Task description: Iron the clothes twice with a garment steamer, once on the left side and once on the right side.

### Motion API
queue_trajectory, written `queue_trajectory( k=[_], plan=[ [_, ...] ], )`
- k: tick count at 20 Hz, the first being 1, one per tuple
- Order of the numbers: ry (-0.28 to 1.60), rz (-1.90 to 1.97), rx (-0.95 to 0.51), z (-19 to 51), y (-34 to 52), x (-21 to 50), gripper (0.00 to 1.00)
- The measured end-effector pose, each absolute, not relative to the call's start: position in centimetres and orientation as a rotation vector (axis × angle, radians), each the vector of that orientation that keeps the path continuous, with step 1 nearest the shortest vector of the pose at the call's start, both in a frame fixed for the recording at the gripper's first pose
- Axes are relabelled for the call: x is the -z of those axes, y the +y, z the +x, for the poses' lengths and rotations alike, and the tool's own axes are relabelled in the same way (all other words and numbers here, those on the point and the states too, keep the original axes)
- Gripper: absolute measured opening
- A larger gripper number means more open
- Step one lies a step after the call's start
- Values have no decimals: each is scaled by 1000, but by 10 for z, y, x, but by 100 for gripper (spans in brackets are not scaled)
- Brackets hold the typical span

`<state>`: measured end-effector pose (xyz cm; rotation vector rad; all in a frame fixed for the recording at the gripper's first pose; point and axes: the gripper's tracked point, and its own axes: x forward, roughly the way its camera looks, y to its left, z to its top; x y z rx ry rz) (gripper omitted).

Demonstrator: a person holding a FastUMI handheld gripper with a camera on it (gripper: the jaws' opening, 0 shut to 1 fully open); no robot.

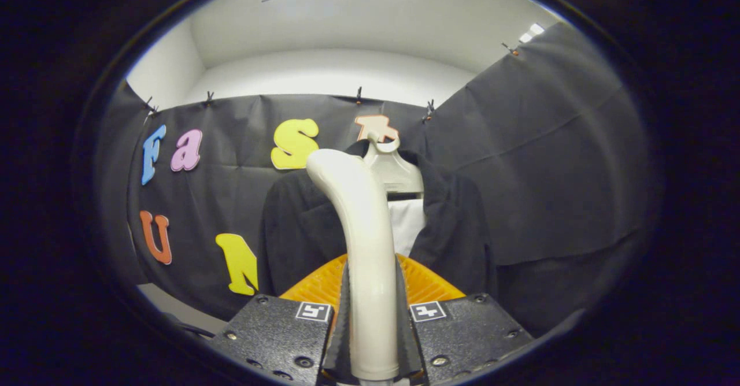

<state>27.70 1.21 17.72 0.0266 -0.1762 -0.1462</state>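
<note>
My gripper (373,316) is shut on the cream handle of the garment steamer (361,230), which rises between the fingers and curves away at its top toward the clothes. An orange ribbed part (425,285) of the steamer shows just behind the fingers, on both sides of the handle. Beyond it a black jacket (300,230) hangs on a pale hanger (396,172) against the booth wall, with a white shirt front (407,224) showing at its opening. The handle hides the middle of the jacket. The steamer head stands apart from the cloth.
Black cloth walls (549,160) close the booth behind and to the right of the jacket. A pale floor or table strip (173,305) shows low on the left, with a dark cable (191,328) near the fingers.
</note>
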Motion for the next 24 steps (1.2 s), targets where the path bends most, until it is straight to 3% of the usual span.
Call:
queue_trajectory(
  k=[24],
  plan=[
    [93, -109, 266, 261, 8, -25, 37]
  ],
)
